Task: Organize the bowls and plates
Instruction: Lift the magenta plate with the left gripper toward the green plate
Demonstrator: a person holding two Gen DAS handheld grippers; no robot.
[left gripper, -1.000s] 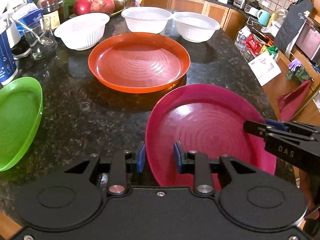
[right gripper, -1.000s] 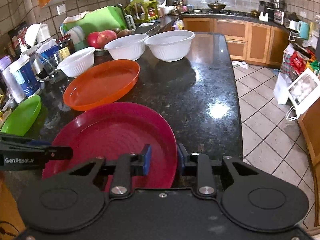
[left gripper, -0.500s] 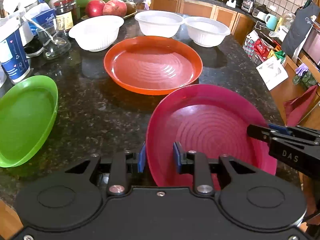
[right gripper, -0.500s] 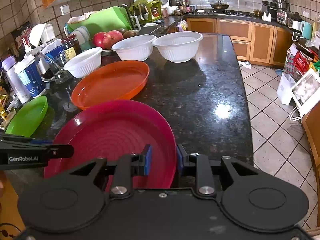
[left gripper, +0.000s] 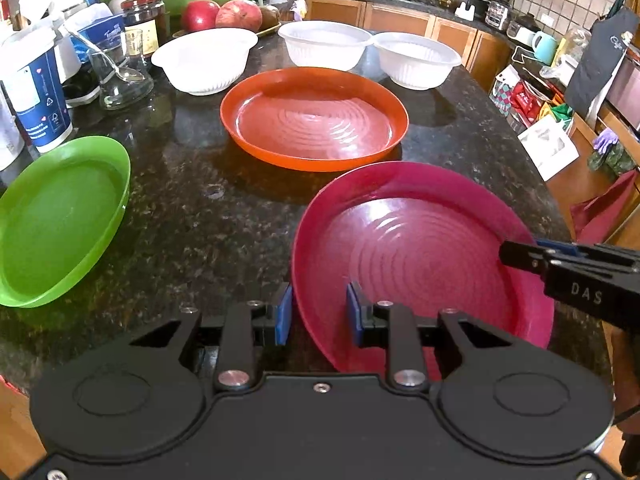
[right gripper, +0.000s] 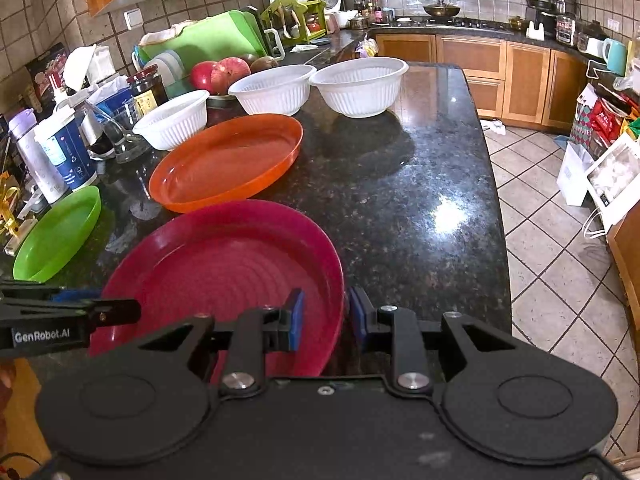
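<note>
Reading GenRobot.AI on left gripper [right gripper: 72, 316], DAS on right gripper [left gripper: 532, 254]

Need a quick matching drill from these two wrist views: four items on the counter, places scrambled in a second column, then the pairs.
Things:
1. pink plate
2. orange plate
3. green plate
4. white bowls

Places:
A. in a row behind the orange plate
B. far left of the counter, beside the blue cup
C. nearest, its rim between the pads of both hand-held grippers
D. middle of the counter, beyond the pink plate

Pairs: 1-C, 2-D, 3-B, 4-A
</note>
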